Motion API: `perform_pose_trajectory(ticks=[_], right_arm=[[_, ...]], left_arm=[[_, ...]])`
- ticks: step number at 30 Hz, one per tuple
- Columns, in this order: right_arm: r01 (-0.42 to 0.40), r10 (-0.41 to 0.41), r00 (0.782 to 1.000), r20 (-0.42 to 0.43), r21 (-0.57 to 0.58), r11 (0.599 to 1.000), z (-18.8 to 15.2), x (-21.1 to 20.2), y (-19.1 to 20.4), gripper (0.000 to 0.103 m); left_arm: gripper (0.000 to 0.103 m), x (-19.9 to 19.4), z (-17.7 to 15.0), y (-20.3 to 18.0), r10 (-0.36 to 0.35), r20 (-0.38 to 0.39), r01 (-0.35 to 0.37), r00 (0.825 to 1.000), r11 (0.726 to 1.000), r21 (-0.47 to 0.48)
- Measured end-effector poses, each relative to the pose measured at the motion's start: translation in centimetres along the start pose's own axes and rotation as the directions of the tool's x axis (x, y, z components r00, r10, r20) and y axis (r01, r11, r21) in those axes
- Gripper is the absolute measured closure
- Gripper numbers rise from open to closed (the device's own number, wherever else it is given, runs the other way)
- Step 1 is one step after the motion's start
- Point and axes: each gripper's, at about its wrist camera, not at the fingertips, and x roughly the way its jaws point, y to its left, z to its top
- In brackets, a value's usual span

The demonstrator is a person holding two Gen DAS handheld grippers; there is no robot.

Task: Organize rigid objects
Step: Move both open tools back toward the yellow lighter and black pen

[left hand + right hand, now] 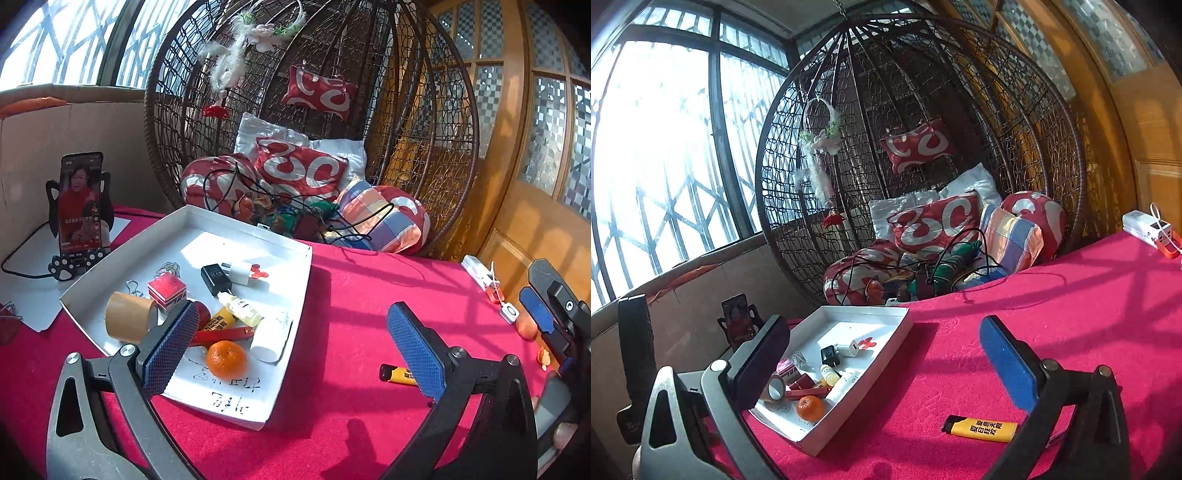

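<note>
Red cloth covers the table, with the white tray at ten o'clock and the yellow lighter lying outside it at five o'clock. Left gripper and right gripper both gape wide, empty. Pinched off-centre, that slim lighter could skid away.

We read black Chinese characters, 夏日狂欢 and 夏意无限, on the yellow lighter lying on the red cloth. Handwritten marks stood on the near floor of the white tray, but we could not make them out.
</note>
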Motion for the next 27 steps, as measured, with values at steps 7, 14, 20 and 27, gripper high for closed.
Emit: perform_pose_trajectory(ticks=[7,14,20,27], right_arm=[[0.114,-0.106,0.988,-0.115,0.067,0.991,-0.7,-1.1,-4.7,0.000],[0.295,-0.288,0.955,-0.075,0.116,0.948,-2.8,-4.4,-10.6,0.000],[0.375,-0.354,0.925,-0.136,0.190,0.907,-4.9,-5.0,-13.8,0.000],[0.346,-0.302,0.937,-0.177,0.339,0.875,-5.7,-5.7,-16.5,0.000]], left_arm=[[0.000,0.2,-0.9,-2.5,-0.043,-0.030,0.045,0.999,0.997,0.060],[0.000,1.9,-2.4,-4.2,-0.126,-0.111,0.135,0.986,0.988,0.079],[0.000,4.4,-4.5,-6.2,-0.231,-0.235,0.266,0.944,0.955,0.133],[0.000,9.4,-7.1,-11.4,-0.173,-0.332,0.308,0.927,0.856,0.415]])
